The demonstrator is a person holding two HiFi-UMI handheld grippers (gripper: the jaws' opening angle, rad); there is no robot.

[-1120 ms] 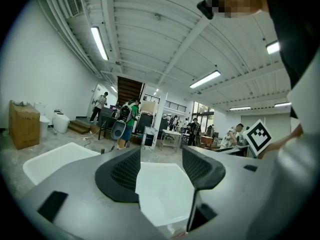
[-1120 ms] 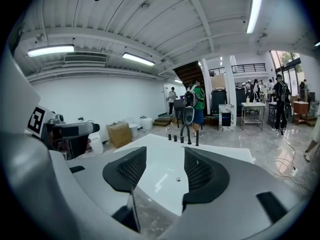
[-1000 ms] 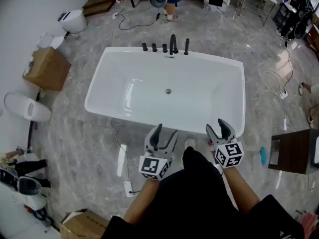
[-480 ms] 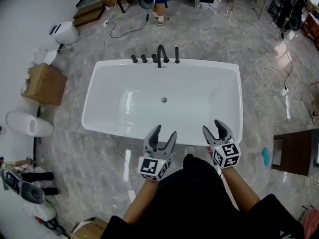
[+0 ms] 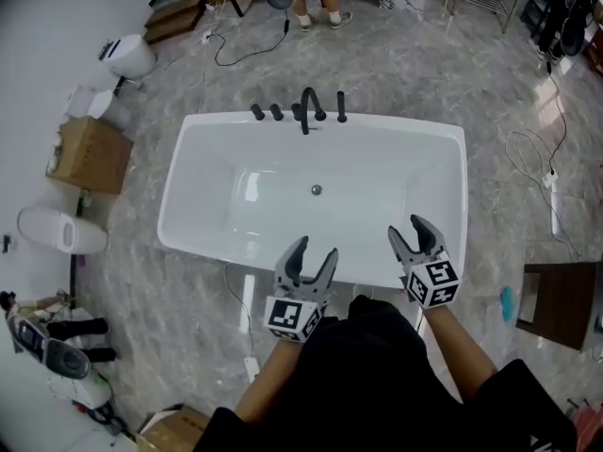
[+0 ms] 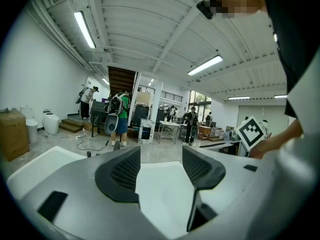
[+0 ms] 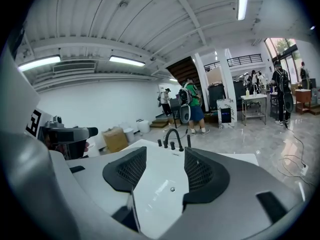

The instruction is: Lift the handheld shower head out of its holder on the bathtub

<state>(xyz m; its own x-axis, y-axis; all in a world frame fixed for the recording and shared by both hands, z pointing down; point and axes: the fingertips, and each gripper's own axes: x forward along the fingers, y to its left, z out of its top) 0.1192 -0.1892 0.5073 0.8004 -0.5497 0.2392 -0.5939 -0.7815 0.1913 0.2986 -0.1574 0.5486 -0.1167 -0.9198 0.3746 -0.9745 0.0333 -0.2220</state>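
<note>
Left gripper [image 5: 314,250] and right gripper [image 5: 416,225] hang at the white bathtub's [image 5: 458,196] near rim, jaws apart and empty. The black handheld shower head [image 5: 341,107] stands upright on the far rim, well apart from both

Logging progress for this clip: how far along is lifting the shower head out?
Done: nothing yet; the handheld shower head stands in its holder on the far rim of the bathtub. In hand: nothing; left gripper and right gripper hover over the near rim, jaws apart and empty. Left: reach across, grip it, lift it out.
</note>
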